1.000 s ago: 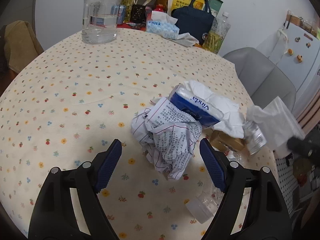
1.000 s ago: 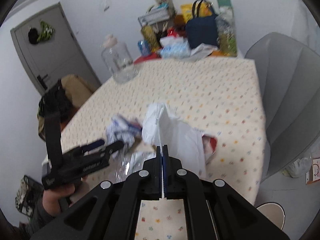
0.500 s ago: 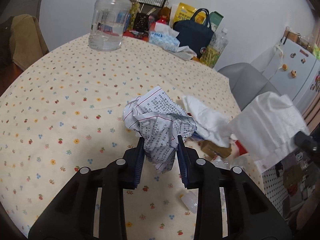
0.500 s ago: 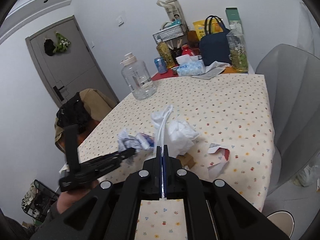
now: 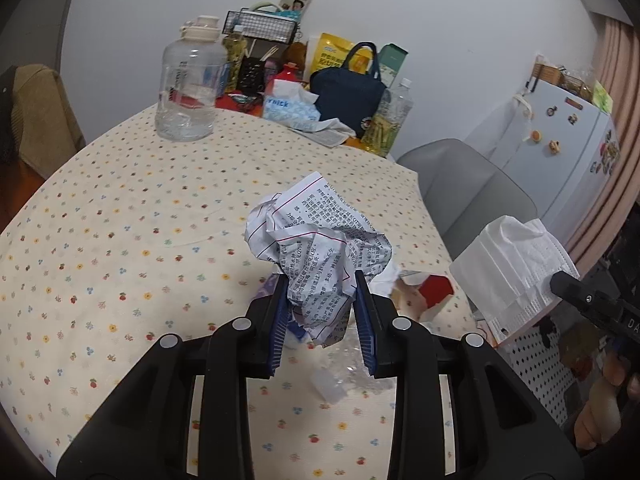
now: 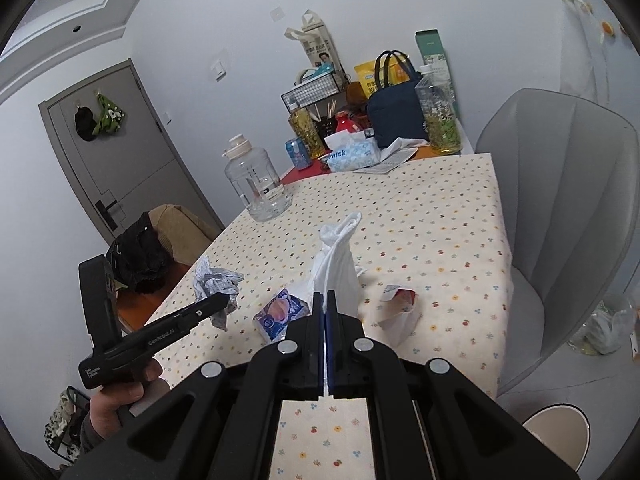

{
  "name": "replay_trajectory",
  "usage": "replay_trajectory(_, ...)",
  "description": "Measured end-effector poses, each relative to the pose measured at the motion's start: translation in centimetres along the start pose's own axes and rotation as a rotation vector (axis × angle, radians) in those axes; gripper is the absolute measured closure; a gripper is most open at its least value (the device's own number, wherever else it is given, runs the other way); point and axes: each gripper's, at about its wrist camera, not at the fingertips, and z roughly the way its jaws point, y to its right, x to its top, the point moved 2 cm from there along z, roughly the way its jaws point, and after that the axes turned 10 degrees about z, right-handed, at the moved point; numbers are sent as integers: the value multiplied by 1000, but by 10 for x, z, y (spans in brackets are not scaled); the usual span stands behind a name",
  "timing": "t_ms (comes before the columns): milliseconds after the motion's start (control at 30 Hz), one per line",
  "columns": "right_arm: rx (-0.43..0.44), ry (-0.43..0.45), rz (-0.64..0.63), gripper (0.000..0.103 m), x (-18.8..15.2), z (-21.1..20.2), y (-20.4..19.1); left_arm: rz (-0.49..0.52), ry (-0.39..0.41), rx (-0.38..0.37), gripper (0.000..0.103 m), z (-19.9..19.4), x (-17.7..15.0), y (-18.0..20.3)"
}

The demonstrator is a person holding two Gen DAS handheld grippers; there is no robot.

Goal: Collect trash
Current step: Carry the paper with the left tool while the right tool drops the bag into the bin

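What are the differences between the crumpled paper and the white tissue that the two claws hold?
The paper is printed with black text and red lines; the tissue is plain white. The paper is crushed into a ball; the tissue is a folded sheet that stands up tall. The left claw grips the paper with its jaws apart; the right claw pinches the tissue with its jaws nearly together. Both are lifted above the table.

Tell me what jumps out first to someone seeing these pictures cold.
The left gripper holds a crumpled printed paper ball above the floral tablecloth. The right gripper is pinched shut on a white tissue. Behind, a big clear water jug fronts a cluttered far edge.
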Motion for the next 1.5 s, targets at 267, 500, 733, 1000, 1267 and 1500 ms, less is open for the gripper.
replay_trajectory(267,-50,43,37,101,-3,-35,32,64,-17,-53,72,9,-3,46)
replay_trajectory(500,-129,60,80,101,-10,-58,69,122,-47,-113,72,24,-9,87)
replay_trajectory(733,-228,48,129,101,-26,-75,113,183,-83,-179,72,43,-16,133)
replay_trajectory(1000,-291,45,223,101,-47,-92,164,258,-156,-255,72,69,-36,191)
replay_trajectory(1267,-381,31,330,101,-75,-107,229,348,-225,-318,72,97,-55,258)
replay_trajectory(1500,-447,-5,435,101,-106,-110,287,401,-315,-349,72,131,-78,311)
